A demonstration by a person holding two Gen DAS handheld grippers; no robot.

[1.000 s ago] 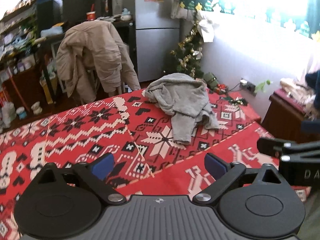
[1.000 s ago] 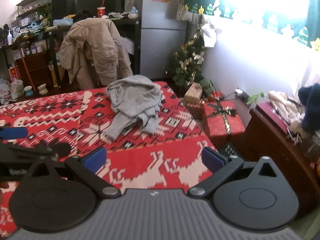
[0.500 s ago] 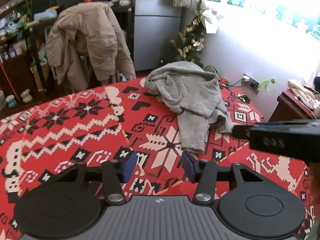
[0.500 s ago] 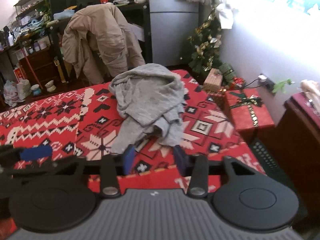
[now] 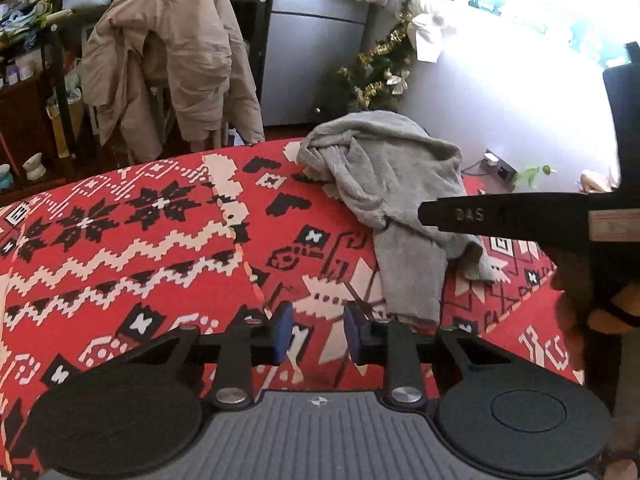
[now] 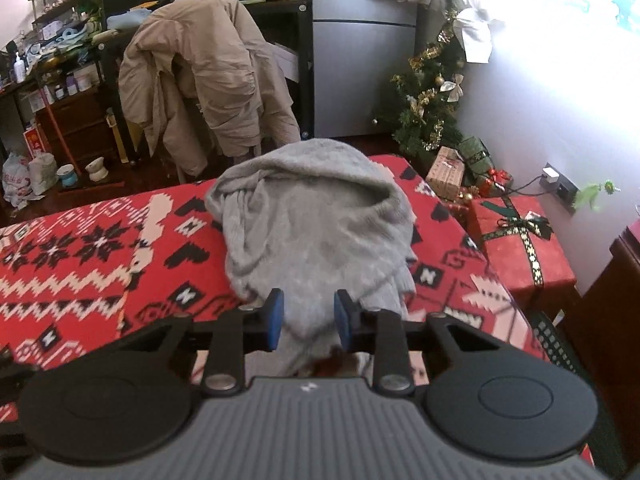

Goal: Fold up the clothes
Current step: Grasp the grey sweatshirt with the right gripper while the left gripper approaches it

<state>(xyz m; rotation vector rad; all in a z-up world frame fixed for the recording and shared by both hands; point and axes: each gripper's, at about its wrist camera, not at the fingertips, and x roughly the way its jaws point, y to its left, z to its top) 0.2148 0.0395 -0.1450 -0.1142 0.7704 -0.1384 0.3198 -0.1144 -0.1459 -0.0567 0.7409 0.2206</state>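
A crumpled grey garment (image 5: 384, 176) lies in a heap on the bed's red patterned blanket (image 5: 160, 240), near its far right corner. My left gripper (image 5: 317, 332) hovers over the blanket just short of the garment's hanging sleeve. Its jaws are closing, with only blanket showing in the gap. One of the right gripper's black fingers (image 5: 500, 216) crosses the left wrist view in front of the garment. In the right wrist view, my right gripper (image 6: 308, 320) is at the near end of the grey garment (image 6: 312, 232). Its jaws are closing with grey cloth in the gap, and the pads are not seen pressing it.
A beige jacket (image 6: 208, 64) hangs over a chair beyond the bed, with a grey fridge (image 6: 360, 60) behind it. A small Christmas tree (image 6: 428, 112), wrapped gifts and a red gift box (image 6: 520, 248) stand to the right of the bed. A dark wooden cabinet (image 6: 616, 300) is at the far right.
Both grippers moved forward and down toward the grey garment. Their jaws went from wide open to a narrow gap. The right gripper now reaches the garment's near end.
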